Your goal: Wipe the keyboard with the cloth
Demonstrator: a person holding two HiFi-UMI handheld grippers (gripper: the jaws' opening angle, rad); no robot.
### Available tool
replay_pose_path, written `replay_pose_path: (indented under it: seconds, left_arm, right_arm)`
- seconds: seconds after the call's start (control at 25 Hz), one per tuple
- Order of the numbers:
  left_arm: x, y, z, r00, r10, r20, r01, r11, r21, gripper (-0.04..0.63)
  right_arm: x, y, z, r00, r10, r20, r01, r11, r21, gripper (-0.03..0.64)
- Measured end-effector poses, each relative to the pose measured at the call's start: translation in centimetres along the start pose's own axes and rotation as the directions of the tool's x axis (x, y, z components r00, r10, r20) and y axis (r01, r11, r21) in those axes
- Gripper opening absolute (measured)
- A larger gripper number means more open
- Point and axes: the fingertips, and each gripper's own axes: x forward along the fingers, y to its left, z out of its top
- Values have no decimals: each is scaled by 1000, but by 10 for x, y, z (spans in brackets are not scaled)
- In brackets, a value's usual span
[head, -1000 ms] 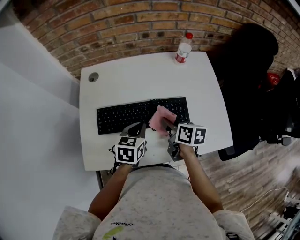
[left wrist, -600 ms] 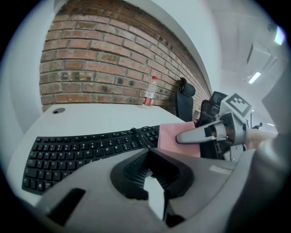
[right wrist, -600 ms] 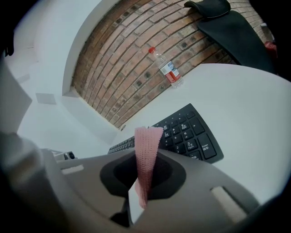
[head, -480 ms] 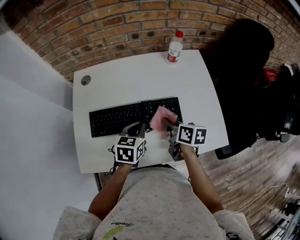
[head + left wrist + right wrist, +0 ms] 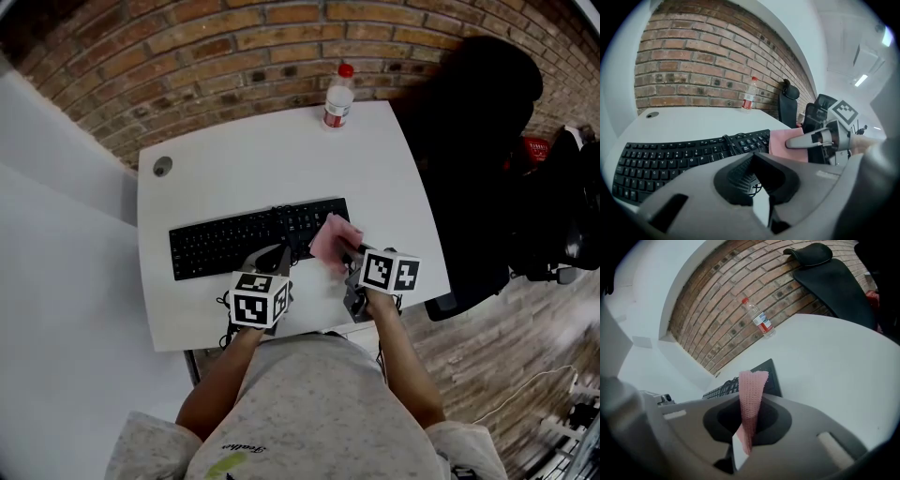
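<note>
We see the right tool (image 5: 747, 420) pinching a pink cloth (image 5: 752, 394), its jaws pressed together on the lower part of the fabric while the rest stands up out of them in a narrow folded strip. From the head view, the cloth sits at the right end of the black keyboard (image 5: 234, 244), overlapping its near right corner. Whether the fabric actually rests on the keys we cannot tell from this angle.

The left tool (image 5: 759, 180) is pressed together with nothing between its jaws. It is poised at the near edge of the keyboard, around the middle, just beside the right tool. Through its own view we look across the rows of keys to the pink cloth and the grey fingers of the other tool at the keyboard's right end.

The keyboard lies across the near half of a white worktop (image 5: 262, 169). A clear plastic bottle (image 5: 337, 97) with a red cap and red label stands upright at the far edge, well apart from the keyboard, against a brick wall (image 5: 234, 47). A black office chair (image 5: 469, 141) stands beside the worktop on the right.
</note>
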Motion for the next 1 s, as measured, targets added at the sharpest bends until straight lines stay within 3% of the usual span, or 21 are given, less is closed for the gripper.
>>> replay_pose_path:
  seconds: [0.6,1.0]
  left_arm:
    - [-2,-5,7,1000,-25,9,25,999,33,-8]
    - [-33,20,20,998,2,63,-1,1000,-8,-6]
  right_arm:
    - [-37,-33,23,988,-114,107,117,993,-20,20]
    - [-29,37,46,983,-57,176,96,971,-219,20]
